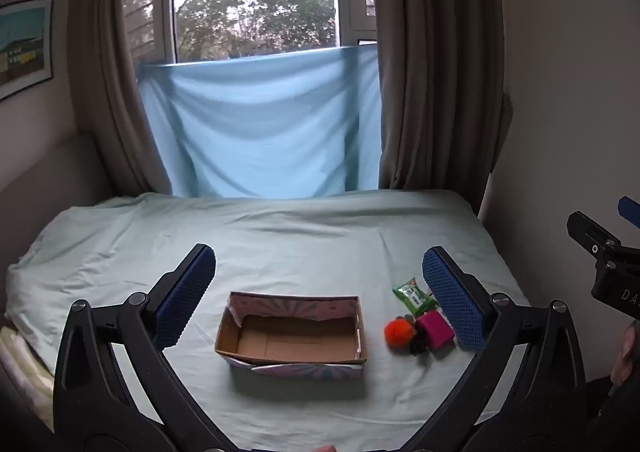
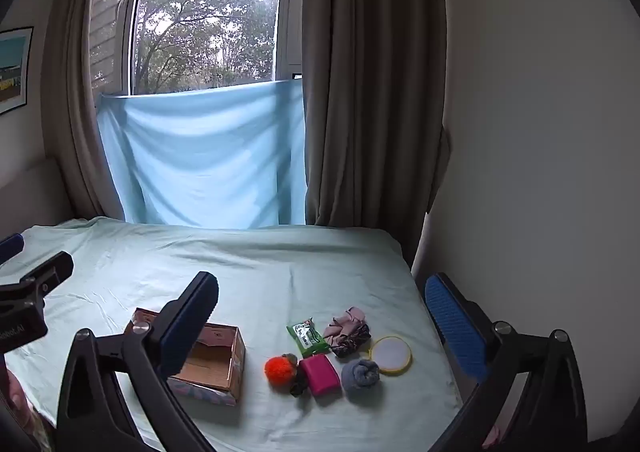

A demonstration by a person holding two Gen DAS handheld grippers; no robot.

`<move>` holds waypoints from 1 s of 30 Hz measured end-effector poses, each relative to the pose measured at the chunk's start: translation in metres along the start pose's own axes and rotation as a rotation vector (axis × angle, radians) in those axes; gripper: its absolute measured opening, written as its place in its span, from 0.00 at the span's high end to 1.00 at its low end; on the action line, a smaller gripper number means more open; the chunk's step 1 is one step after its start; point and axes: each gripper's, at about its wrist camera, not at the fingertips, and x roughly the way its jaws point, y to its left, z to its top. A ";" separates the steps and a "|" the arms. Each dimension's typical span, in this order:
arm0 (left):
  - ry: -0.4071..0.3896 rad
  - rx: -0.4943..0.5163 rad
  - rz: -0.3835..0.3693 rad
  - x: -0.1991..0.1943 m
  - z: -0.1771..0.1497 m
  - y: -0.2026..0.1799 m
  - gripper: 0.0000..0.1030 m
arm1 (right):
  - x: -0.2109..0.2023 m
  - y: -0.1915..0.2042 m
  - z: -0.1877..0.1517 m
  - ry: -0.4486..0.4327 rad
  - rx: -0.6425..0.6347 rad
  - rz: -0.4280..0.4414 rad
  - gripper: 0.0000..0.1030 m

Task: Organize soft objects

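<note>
The left gripper [image 1: 318, 294] hangs with its jaws spread fully wide and nothing between them, framing the empty cardboard box [image 1: 292, 332] on the bed [image 1: 120, 236], seemingly the place meant for the soft things. The right gripper [image 2: 320, 328] is equally wide and empty, aimed at the cluster just right of the box: orange pompom [image 2: 279, 370], pink pouch [image 2: 320, 374], green tissue pack [image 2: 307, 336], grey rolled sock [image 2: 361, 374], crumpled scrunchies [image 2: 347, 330] and a round yellow-rimmed pad [image 2: 391, 355]. Nothing has been sorted yet.
</note>
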 end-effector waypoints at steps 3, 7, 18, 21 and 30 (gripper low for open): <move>-0.029 -0.008 0.004 -0.007 -0.002 0.002 0.00 | -0.004 0.000 -0.002 -0.001 -0.013 -0.013 0.00; -0.042 -0.029 -0.020 -0.017 -0.004 0.007 0.00 | -0.014 0.003 -0.005 -0.003 -0.013 -0.005 0.00; -0.013 -0.008 -0.012 -0.006 0.001 -0.003 0.00 | -0.016 -0.004 -0.001 0.013 -0.001 -0.009 0.00; -0.013 -0.006 -0.017 -0.005 0.001 -0.004 0.00 | -0.016 -0.005 -0.002 0.018 0.005 -0.005 0.00; -0.012 0.001 -0.024 -0.004 0.003 -0.007 0.00 | -0.019 -0.002 -0.002 0.019 0.003 0.001 0.00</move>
